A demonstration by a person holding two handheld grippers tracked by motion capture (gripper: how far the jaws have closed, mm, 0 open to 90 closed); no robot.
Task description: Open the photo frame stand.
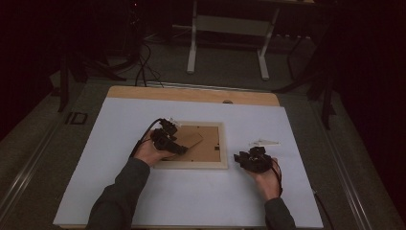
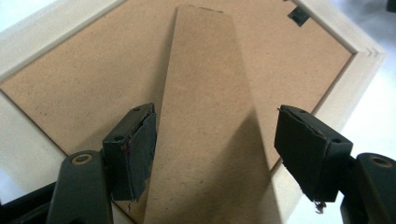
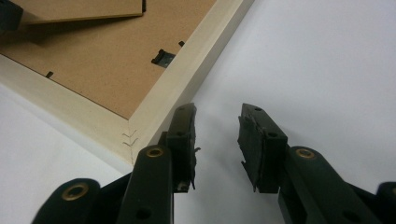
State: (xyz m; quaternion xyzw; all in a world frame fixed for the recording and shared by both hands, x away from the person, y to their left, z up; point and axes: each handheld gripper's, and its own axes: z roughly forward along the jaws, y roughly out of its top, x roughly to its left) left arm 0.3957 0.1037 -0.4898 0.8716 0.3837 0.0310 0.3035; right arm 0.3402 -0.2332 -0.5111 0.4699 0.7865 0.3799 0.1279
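Observation:
A pale wooden picture frame (image 1: 191,165) lies face down on the white table, its brown backing board (image 3: 107,60) up. A cardboard easel stand (image 2: 210,116) rises slightly off the backing. My left gripper (image 1: 182,147) hangs over the frame's left half. In the left gripper view, that gripper (image 2: 215,144) is open with its jaws astride the stand. The left pad is at the stand's edge and a thin gap shows at the right pad. My right gripper (image 1: 241,158) is open just right of the frame's near right corner (image 3: 133,133), with only bare table between its jaws (image 3: 217,140).
A black turn clip (image 3: 163,57) holds the backing at the frame's right rail. A small pale object (image 1: 263,142) lies on the table beyond the right gripper. The white table top (image 1: 191,201) extends toward me. A wooden strip (image 1: 191,93) edges its far side.

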